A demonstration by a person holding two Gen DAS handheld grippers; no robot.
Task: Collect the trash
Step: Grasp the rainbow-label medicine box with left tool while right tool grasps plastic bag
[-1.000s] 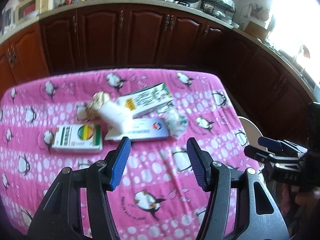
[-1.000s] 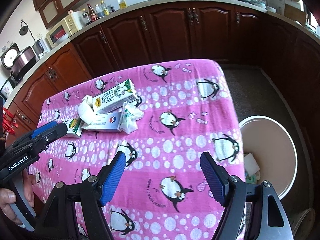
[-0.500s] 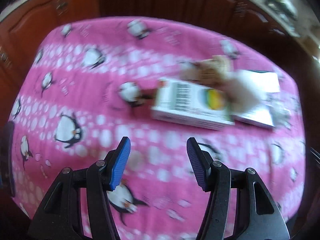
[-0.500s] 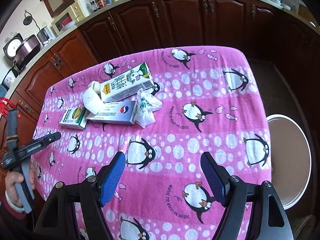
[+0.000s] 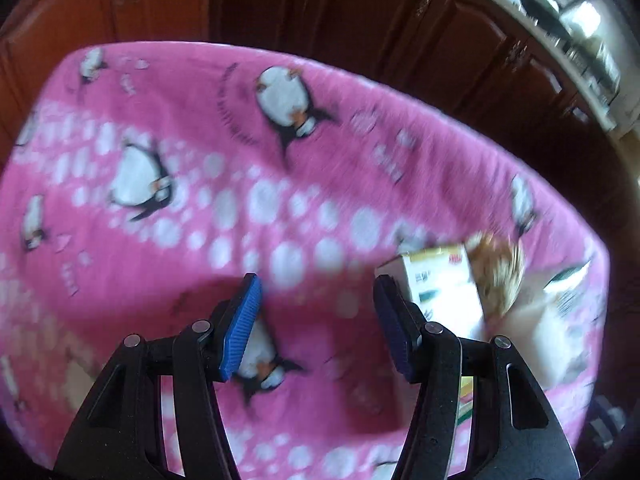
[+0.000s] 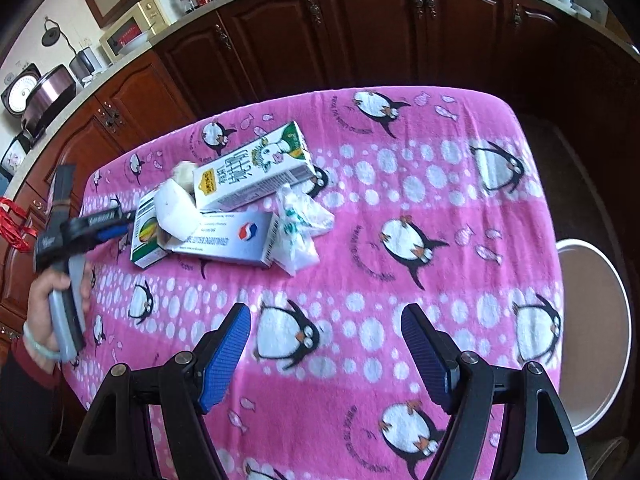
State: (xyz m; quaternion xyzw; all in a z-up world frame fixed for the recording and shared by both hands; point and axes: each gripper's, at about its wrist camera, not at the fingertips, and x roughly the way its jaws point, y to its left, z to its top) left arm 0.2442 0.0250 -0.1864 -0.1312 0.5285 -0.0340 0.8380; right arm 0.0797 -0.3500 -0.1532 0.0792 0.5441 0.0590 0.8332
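Nothing is collected yet: your left gripper (image 5: 316,320) and right gripper (image 6: 326,356) both hang with jaws spread and empty, while the heap of cartons, boxes and crumpled wrappers (image 6: 236,208) lies on the pink penguin-print tabletop (image 6: 400,200), well apart from the round white bin (image 6: 600,336).

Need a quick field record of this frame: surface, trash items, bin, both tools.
surface: table under pink penguin cloth
trash pile: milk carton, blue-and-white box, small green box, white roll, crumpled plastic bag, all clustered and touching
bin: white-rimmed bin on the floor off the table's right edge
left tool: held in a hand at the pile's left side, next to the small green box, empty
right tool: open over bare cloth, empty
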